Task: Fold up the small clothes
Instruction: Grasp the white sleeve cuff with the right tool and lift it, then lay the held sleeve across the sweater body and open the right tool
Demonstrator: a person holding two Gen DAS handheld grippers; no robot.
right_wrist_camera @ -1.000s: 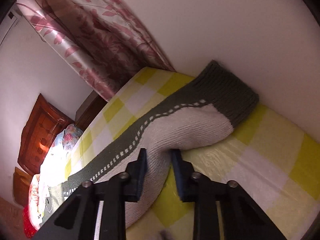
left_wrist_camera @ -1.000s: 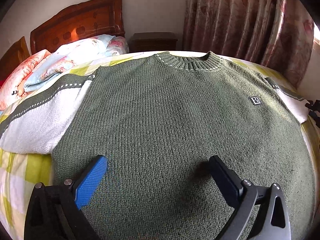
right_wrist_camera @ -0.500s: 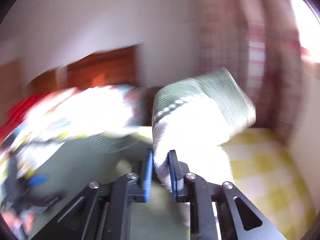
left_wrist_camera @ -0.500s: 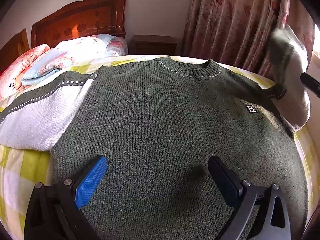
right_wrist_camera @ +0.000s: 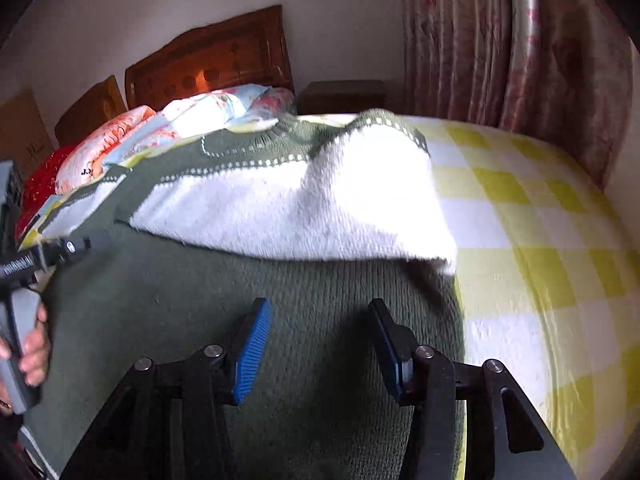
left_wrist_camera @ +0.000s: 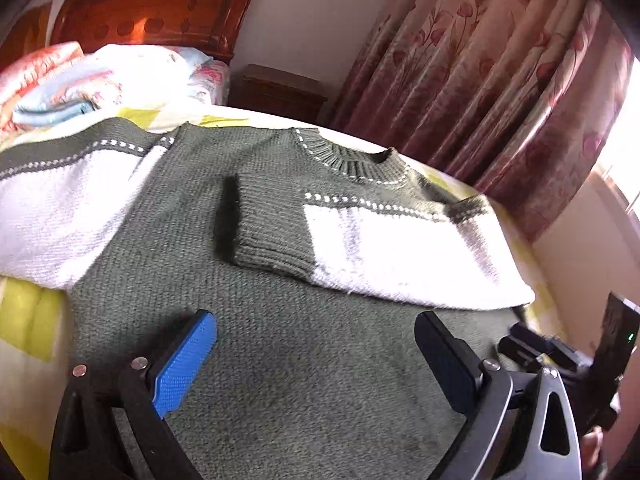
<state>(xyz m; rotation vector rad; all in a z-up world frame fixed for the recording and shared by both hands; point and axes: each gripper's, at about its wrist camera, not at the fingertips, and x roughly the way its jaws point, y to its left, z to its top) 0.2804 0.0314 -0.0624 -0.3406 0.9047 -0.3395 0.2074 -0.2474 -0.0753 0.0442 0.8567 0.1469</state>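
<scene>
A green knit sweater (left_wrist_camera: 288,344) lies flat on the bed, collar away from me. Its right sleeve (left_wrist_camera: 384,252), white with a green cuff, is folded across the chest. The left sleeve (left_wrist_camera: 60,208) still lies spread out to the left. My left gripper (left_wrist_camera: 316,344) is open and empty above the sweater's lower part. My right gripper (right_wrist_camera: 320,340) is open and empty over the sweater's body (right_wrist_camera: 200,320), just short of the folded sleeve (right_wrist_camera: 300,208). The right gripper also shows at the right edge of the left wrist view.
The bed has a yellow and white checked sheet (right_wrist_camera: 540,240). Folded quilts and pillows (left_wrist_camera: 100,76) lie at the headboard (left_wrist_camera: 152,8). A nightstand (left_wrist_camera: 276,92) and pink floral curtains (left_wrist_camera: 500,80) stand behind the bed. A wall is at the right.
My right gripper carried the right sleeve up and over onto the sweater's chest, let it go and opened. My left gripper stayed open above the hem and tilted slightly.
</scene>
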